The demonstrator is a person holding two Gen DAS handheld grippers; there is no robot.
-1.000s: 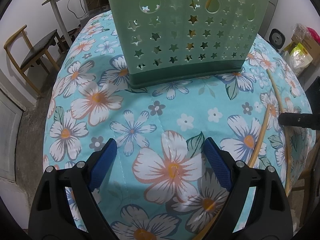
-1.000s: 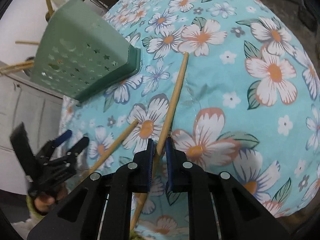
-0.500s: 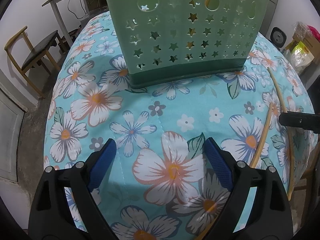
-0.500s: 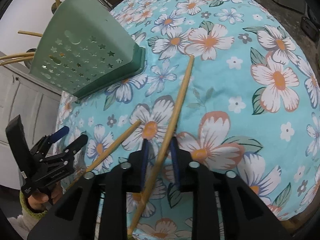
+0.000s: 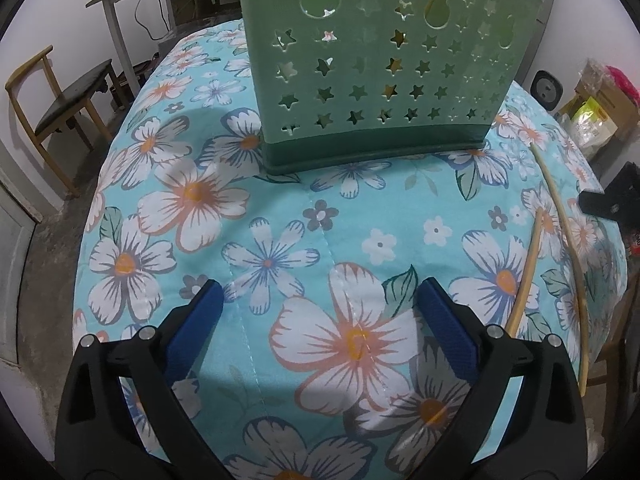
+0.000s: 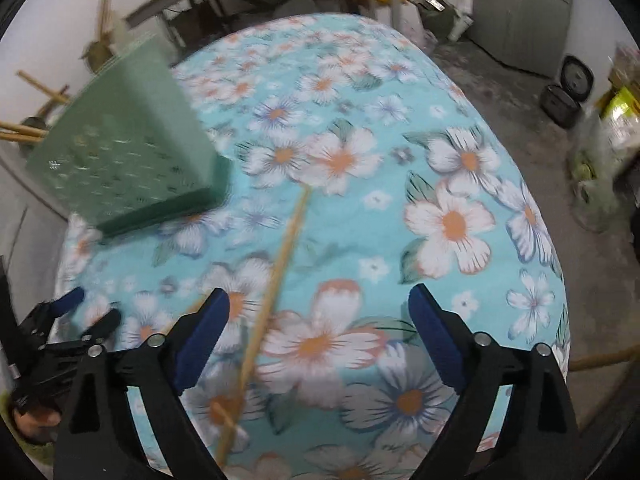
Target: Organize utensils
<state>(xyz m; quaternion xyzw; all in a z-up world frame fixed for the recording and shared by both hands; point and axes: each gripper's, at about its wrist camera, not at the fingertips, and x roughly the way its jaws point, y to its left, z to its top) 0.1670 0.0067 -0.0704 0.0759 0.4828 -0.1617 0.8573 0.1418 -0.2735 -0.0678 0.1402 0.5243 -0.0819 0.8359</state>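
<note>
Flowered cloth covers the desk [image 5: 192,200]; a green basket [image 5: 384,64] stands at upper centre. Left gripper [image 5: 320,304] fingers are opening wide over bare cloth. Right gripper [image 6: 318,320] fingers are opening, one chopstick [image 6: 276,276] lying loose between them, untouched.

Black fingers [image 5: 500,364] (blue pads, silver screws)

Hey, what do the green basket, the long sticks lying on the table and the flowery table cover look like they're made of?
Basket: looks like molded plastic, matte pale green with a darker base, with cleanly punched star holes.
Sticks: probably bamboo or light wood, tan, thin and unpainted; too small to see any grain.
Table cover: appears to be quilted fabric with a slight sheen; stitched seam lines run through the printed flowers.
</note>
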